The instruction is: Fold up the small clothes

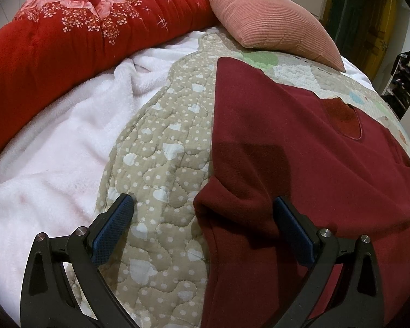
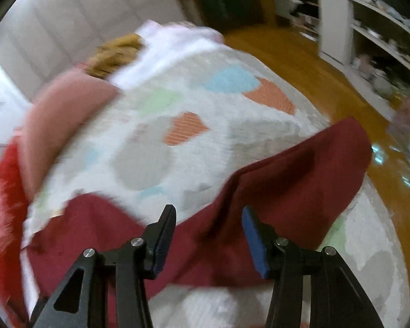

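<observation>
Both of my hand-held grippers are over the bed: the left hand-held gripper (image 1: 205,205) stands spread wide, with the near edge of the sweater (image 1: 300,164) between its fingers but not pinched, and the right hand-held gripper (image 2: 209,214) is spread about halfway above another part of the same garment, its pads clear of the cloth (that view is blurred, so I won't swear to fine detail). My dark red sweater lies on the quilt (image 1: 161,147), mostly flat, neckline up and away from me, with a bunched fold at the near left edge; in the right view one sleeve (image 2: 300,161) sticks out toward the bed's edge above the wooden floor. I judge the folding barely begun: the body is smoothed out, but no sleeve has been brought in and no clean fold crosses the body, so nearly everything remains. A red blanket (image 1: 68,35) and a pink pillow (image 1: 270,24) sit beyond. No brand, label or writing is readable anywhere.
</observation>
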Available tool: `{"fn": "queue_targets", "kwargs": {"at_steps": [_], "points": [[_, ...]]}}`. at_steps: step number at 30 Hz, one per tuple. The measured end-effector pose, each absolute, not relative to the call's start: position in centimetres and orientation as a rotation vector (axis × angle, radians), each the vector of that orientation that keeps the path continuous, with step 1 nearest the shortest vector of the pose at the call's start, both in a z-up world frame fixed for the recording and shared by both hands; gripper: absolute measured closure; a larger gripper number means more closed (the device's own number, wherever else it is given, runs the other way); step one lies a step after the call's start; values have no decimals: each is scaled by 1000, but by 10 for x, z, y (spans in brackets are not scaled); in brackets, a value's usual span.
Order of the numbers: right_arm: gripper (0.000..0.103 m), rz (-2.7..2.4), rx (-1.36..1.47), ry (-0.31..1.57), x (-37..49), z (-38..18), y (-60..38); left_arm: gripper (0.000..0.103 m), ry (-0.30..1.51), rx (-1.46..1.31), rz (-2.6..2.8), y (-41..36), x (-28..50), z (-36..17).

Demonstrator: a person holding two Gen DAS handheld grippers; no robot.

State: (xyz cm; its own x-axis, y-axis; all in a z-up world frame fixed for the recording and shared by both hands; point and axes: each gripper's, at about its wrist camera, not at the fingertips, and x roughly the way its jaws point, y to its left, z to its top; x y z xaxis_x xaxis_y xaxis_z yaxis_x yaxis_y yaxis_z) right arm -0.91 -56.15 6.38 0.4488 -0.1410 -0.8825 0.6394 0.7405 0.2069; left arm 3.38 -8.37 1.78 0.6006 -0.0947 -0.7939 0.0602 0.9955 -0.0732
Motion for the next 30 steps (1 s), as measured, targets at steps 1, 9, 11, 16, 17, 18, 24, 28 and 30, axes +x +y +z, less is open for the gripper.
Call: {"fn": "queue_targets", "kwargs": {"at_steps": [1, 9, 11, 16, 17, 18, 24, 28, 30], "points": [[55, -560, 580, 1017, -3, 56, -568, 1, 923, -41, -91, -84, 34, 18], [93, -514, 598, 941, -32, 55, -574, 1, 924, -42, -90, -84, 35, 17], [93, -454, 618, 876, -70, 73, -566, 1, 923, -41, -90, -84, 35, 17], [94, -329, 683, 829, -153, 84, -539, 1, 922, -40, -89, -84, 35, 17], [94, -318, 691, 840, -164, 78, -533, 1, 922, -39, -88, -84, 35, 17], [94, -313, 701, 863, -175, 68, -524, 1, 922, -39, -88, -84, 35, 17], [92, -411, 725, 944, -221, 43, -516, 1, 921, -43, -91, -83, 35, 17], [55, -482, 732, 841, -248, 67, -530, 1, 921, -44, -91, -82, 35, 17], [49, -498, 785, 785, -257, 72, -542, 1, 921, -44, -91, -83, 35, 17]]}}
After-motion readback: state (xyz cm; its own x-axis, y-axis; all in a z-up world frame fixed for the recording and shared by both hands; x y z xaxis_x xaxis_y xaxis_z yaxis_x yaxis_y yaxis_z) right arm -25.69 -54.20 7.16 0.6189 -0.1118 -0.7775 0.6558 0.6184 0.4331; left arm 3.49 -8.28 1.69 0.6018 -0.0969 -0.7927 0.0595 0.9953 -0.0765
